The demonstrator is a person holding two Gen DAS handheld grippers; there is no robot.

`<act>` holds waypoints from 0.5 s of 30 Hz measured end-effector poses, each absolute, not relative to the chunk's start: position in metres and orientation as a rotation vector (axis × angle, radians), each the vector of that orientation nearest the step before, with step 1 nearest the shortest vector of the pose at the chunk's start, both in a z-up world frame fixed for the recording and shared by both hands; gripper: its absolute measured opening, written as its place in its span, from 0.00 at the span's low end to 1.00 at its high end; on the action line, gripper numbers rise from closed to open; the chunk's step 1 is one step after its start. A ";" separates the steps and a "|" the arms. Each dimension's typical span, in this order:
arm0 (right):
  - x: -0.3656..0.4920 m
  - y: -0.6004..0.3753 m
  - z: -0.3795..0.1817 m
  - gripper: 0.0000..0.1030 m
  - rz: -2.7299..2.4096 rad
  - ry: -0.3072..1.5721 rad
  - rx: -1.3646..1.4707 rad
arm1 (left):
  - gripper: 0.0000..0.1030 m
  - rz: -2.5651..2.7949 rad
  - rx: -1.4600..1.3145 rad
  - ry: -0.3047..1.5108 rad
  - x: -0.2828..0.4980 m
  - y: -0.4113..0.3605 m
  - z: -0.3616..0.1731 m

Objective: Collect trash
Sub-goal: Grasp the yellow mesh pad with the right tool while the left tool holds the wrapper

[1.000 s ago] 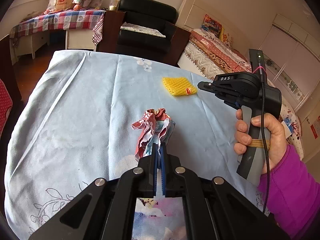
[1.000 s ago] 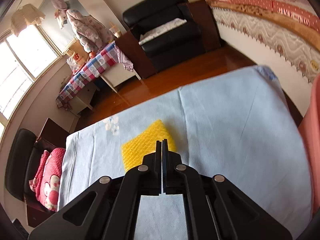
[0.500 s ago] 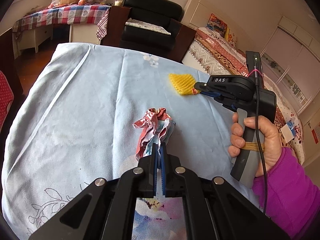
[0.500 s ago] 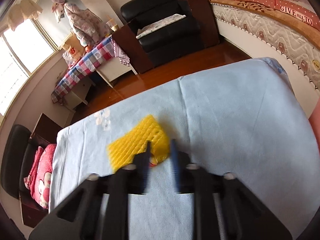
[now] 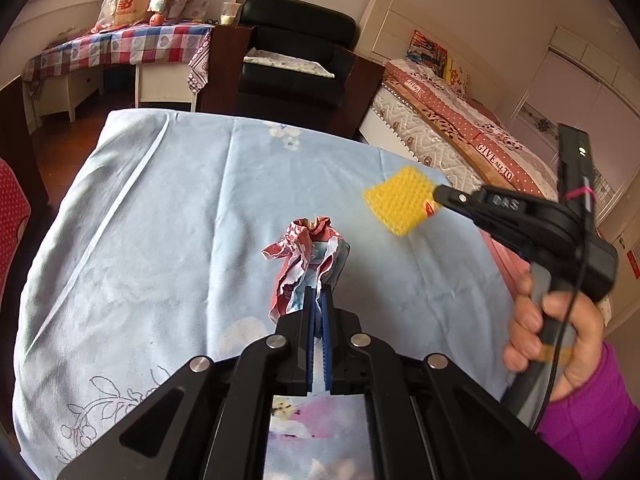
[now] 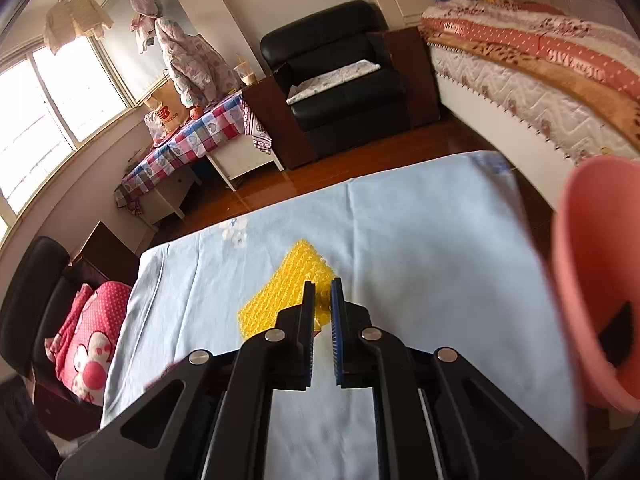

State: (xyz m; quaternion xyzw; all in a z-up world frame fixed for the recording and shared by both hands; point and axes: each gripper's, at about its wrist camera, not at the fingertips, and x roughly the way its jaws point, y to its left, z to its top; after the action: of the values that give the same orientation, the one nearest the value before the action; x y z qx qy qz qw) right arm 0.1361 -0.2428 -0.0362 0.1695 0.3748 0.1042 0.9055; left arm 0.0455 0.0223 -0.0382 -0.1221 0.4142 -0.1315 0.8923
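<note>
A table draped in a pale blue cloth point(image 5: 168, 216), soft and creased, with a printed flower outline near its close edge, serves as the landmark. Near the cloth's middle, the left gripper point(image 5: 318, 300) is clamped on a wad point(image 5: 308, 260) of crumpled paper, red-patterned outside and pale blue and white within; the wad rises as a twisted, ragged bundle from between the blue ribbed pads point(image 5: 326, 320), its frilled top pointing away from the tool. Toward the cloth's far right corner, the right gripper point(image 6: 322, 292) pinches one corner of a yellow net point(image 6: 284, 292), a flat, roughly square piece of foam mesh with a bumpy, honeycomb-like surface. In the left wrist view the net point(image 5: 400, 200) hangs clear of the cloth, tilted like a diamond from the black fingertips, a small red mark at the pinched corner. The jaws of this tool are drawn in on the net, with only a narrow gap between the pads. A hand point(image 5: 556, 336) in a magenta knit sleeve wraps the grey handle, a tan band across the grip. Off the cloth's right edge, a smooth pink bin point(image 6: 596, 280) of plastic, round-rimmed, stands close to the right tool.
</note>
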 end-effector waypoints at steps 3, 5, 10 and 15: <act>0.114 -0.249 -0.030 0.08 0.205 0.767 0.323 | 0.02 -0.276 -0.228 0.853 0.045 0.011 -0.033; 0.099 -0.254 -0.026 0.08 0.200 0.758 0.298 | 0.02 -0.280 -0.216 0.851 0.045 0.003 -0.029; 0.062 -0.267 -0.017 0.08 0.178 0.731 0.256 | 0.02 -0.294 -0.174 0.829 0.043 -0.020 -0.017; 0.035 -0.288 -0.009 0.08 0.134 0.696 0.241 | 0.02 -0.308 -0.120 0.798 0.041 -0.046 -0.004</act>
State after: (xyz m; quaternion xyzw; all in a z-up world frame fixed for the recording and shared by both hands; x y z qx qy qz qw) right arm 0.0354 -0.2879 -0.0089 0.1178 0.3400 0.0652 0.9307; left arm 0.0407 -0.0458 -0.0042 -0.0581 0.3868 -0.1492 0.9082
